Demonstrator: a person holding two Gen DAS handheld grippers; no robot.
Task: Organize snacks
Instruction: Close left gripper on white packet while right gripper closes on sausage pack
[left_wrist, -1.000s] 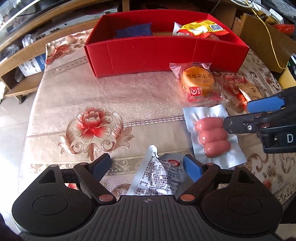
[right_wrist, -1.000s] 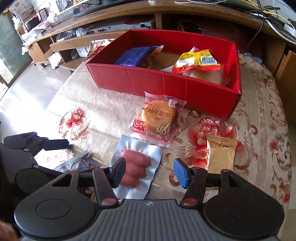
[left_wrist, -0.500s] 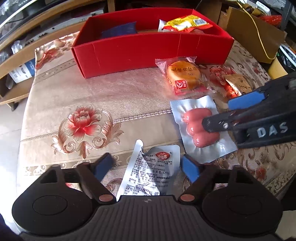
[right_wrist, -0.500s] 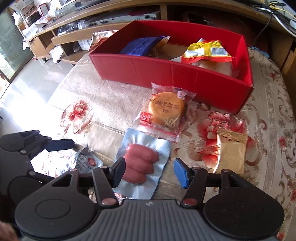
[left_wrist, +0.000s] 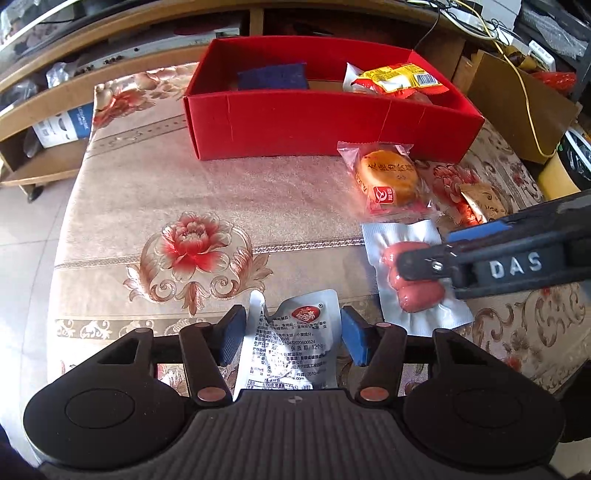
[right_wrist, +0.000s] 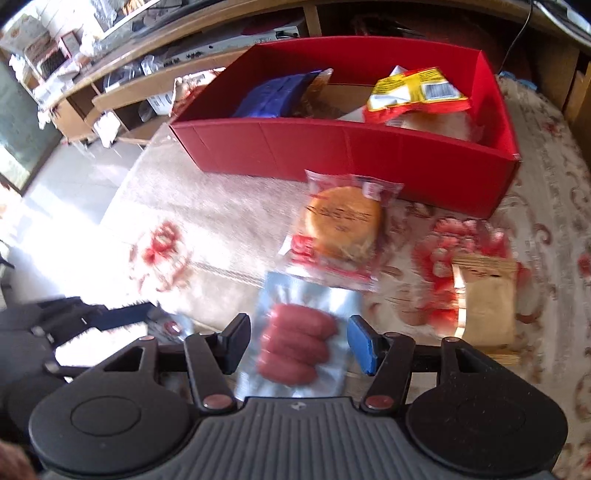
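**Two grippers over two packets, red box waiting behind**

While the worktop (left_wrist: 122, 206) with its peony-patterned cloth fills most of both views, we see the red box (left_wrist: 295, 122) standing toward its far side, already holding a blue packet (left_wrist: 273, 75) and a yellow-and-red packet (left_wrist: 399, 77).

Just in front of the box's near wall lies a clear-wrapped round pastry (left_wrist: 388, 179), and beside that, to the right in the right wrist view, a gold sachet (right_wrist: 487, 302) rests flat on the cloth.

Nearer to us, the vacuum pack of sausages (right_wrist: 295, 343) lies between the fingers of our right gripper (right_wrist: 295, 343) — they stand partly open on either side of it, and the blurred frame does not let us tell whether the pads press on the film.

Smallest and closest, the silver printed pouch (left_wrist: 291, 347) lies flat at the worktop's near edge between the fingers of our left gripper (left_wrist: 291, 339). Those jaws are closing — the blue pads sit just beside the pouch's two edges, with a sliver of gap showing on each side.
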